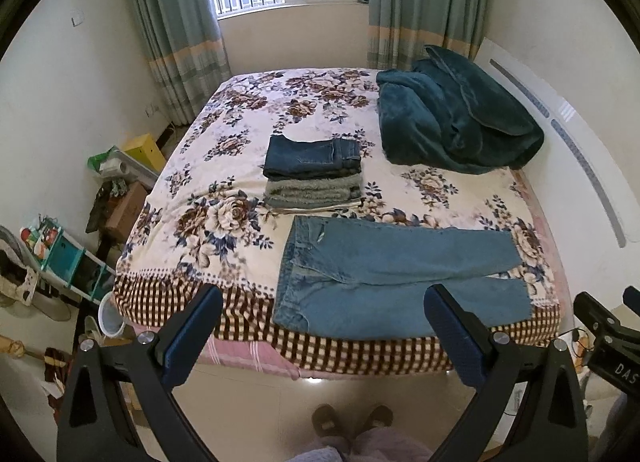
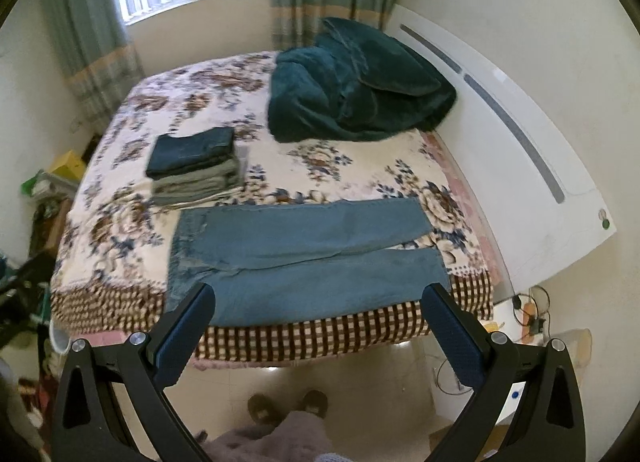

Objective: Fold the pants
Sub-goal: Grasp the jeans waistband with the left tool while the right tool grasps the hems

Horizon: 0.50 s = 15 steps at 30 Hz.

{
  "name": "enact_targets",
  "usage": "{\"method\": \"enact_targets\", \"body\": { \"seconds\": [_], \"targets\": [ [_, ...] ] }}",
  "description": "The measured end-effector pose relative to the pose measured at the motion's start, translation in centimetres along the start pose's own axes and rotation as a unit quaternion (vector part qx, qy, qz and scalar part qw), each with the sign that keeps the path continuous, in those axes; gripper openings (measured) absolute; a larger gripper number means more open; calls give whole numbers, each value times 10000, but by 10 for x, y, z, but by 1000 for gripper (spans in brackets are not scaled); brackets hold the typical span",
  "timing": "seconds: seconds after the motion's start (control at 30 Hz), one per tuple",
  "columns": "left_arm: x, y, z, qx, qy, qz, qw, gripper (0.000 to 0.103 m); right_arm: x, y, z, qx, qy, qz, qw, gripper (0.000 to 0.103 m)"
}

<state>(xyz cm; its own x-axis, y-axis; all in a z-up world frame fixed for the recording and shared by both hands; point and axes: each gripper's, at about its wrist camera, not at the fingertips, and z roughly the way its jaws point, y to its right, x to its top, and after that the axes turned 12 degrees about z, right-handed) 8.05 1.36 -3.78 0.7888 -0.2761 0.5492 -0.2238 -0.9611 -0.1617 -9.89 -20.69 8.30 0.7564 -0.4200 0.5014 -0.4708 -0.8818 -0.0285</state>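
- Step, as I read it: start of the fold. Light-blue denim pants (image 1: 400,282) lie flat and unfolded on the floral-print bed (image 1: 224,166), at its near edge, waistband toward the left fingers, leg hems toward the right.
- Left gripper (image 1: 324,326): fingers wide apart, empty, held short of the bed edge and not touching the pants. The waistband is just beyond and between its fingers.
- Stack of folded dark-blue and grey trousers (image 1: 312,170) sits further out, beyond the pants; probably the done pile.
- Right gripper (image 2: 320,322): fingers wide apart, nothing held, also clear of the bed. The near pant leg lies straight ahead between the fingers.
- Next move, my guess: left fingers onto the waistband edge, right fingers onto a hem, then lay one leg over the other. The legs splay slightly at the hems, so they need aligning.
- Dark-green plush blanket (image 2: 352,90) is heaped far ahead of the right fingers, well apart from the pants.
- Hard to tell: right view is motion-blurred; pant details smear. Near leg's edge hangs at the bed edge; can't tell how far it droops. Person visible only as slippers and lap.
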Motion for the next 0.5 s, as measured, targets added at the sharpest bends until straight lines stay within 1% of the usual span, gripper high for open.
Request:
{"method": "enact_targets", "body": {
  "seconds": [0.13,0.2,0.27,0.3,0.33,0.37,0.4,0.43,0.47,0.5],
  "targets": [
    [19,-5,37,88,-122,-39,9999,103,30,1,53,-184,-89,160,9997,103],
    [32,-2,69,134,-297,-54,9995,103,49,5,88,-214,-171,253,9993,103],
    [41,0,99,219,-466,-135,9986,103,69,9,131,-217,-277,309,9989,103],
    [48,2,122,225,-629,-195,9976,103,78,11,150,-236,-330,328,9986,103],
    [53,4,143,263,-764,-275,9964,103,93,15,182,-236,-429,367,9981,103],
    [59,6,164,323,-899,-358,9948,103,102,18,206,-246,-502,387,9977,103],
    [63,7,178,367,-1001,-410,9935,103,113,22,232,-279,-586,400,9971,103],
    [70,10,209,428,-1219,-540,9901,103,129,28,273,-314,-724,430,9960,103],
    [76,12,233,480,-1387,-674,9869,103,139,32,300,-353,-827,445,9950,103],
    [81,13,258,506,-1600,-823,9824,103,151,39,336,-396,-980,485,9932,103]
  ]
}}
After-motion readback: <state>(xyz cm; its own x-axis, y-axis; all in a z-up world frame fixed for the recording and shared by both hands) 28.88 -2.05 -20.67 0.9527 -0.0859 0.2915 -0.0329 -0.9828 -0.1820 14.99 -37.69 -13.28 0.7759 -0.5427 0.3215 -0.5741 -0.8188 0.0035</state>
